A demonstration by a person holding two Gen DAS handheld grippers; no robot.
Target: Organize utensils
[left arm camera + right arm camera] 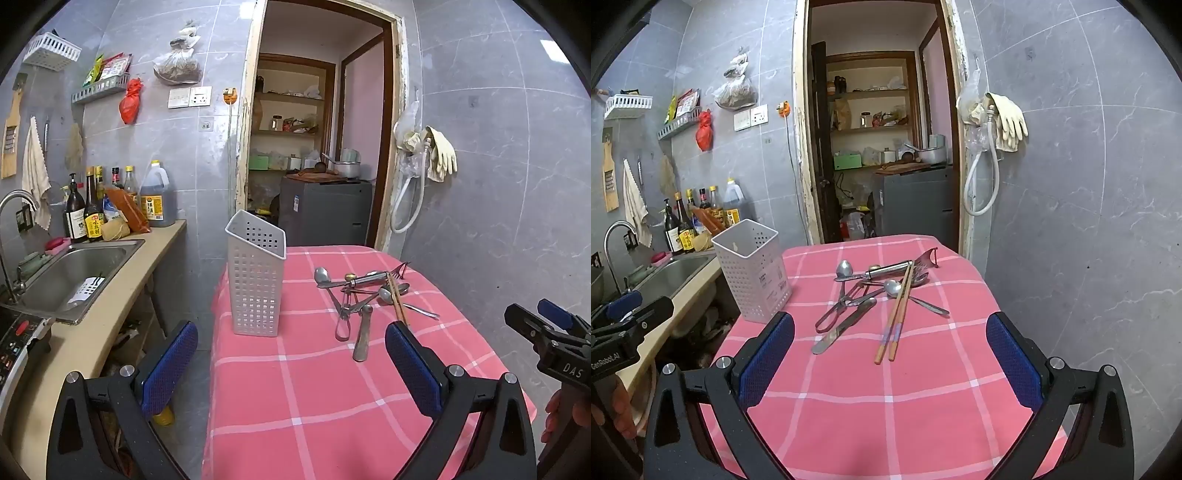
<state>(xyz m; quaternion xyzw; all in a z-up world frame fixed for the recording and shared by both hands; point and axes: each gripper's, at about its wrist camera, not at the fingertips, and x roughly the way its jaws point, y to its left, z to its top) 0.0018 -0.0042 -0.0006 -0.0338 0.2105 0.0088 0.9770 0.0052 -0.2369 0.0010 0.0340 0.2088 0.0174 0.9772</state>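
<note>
A white perforated utensil holder (255, 275) (752, 270) stands upright on the pink checked tablecloth (314, 387) (886, 398), at its left side. A pile of metal utensils (364, 291) (875, 284) lies right of it: spoons, a peeler, a butter knife (842, 326) and a pair of wooden chopsticks (895, 321). My left gripper (291, 362) is open and empty, near the table's front left. My right gripper (890, 354) is open and empty, in front of the chopsticks. Each gripper shows at the edge of the other's view (550, 332) (624, 317).
A counter with a steel sink (70, 273) (670, 271) and several bottles (110, 206) runs along the left of the table. A doorway (317, 147) to a storage room is behind the table. Grey tiled walls stand behind and to the right.
</note>
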